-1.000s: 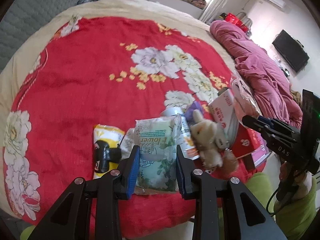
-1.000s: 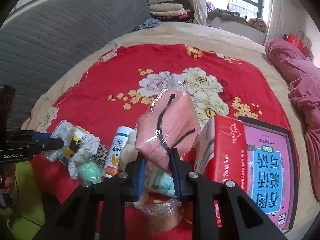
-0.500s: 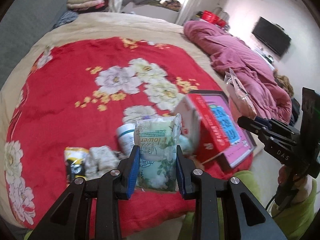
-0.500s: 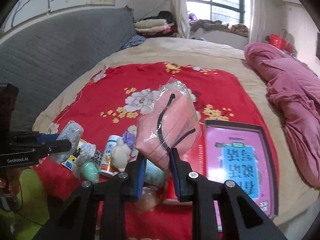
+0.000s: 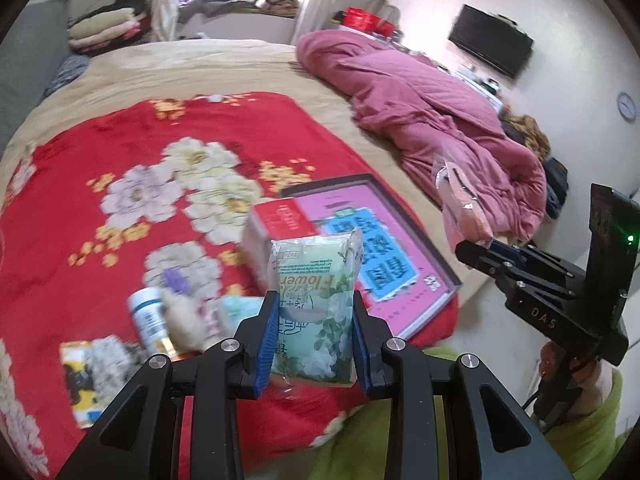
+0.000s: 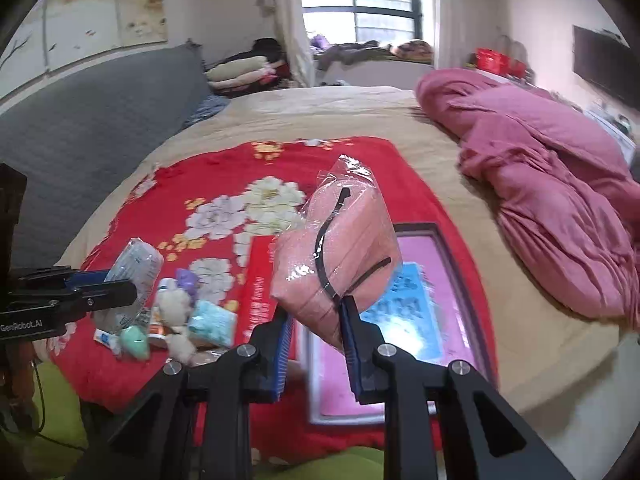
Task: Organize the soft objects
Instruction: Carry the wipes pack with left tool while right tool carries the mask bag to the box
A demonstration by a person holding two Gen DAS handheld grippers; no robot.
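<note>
My left gripper is shut on a green floral tissue pack, held up above the near edge of the bed. My right gripper is shut on a clear bag of pink face masks, also lifted off the bed. In the left wrist view the right gripper sits at the right with the mask bag sticking up from it. From the right wrist camera, the left gripper appears at the left edge with its tissue pack.
On the red floral blanket lie a red box, a pink framed board, a white bottle, a small plush toy, a teal pack and a yellow packet. A pink quilt is heaped at the right.
Both grippers have lifted and swung to the right along the bed with their packs still gripped; the item pile has slid left and lower, and the pink board and quilt came into fuller view.
</note>
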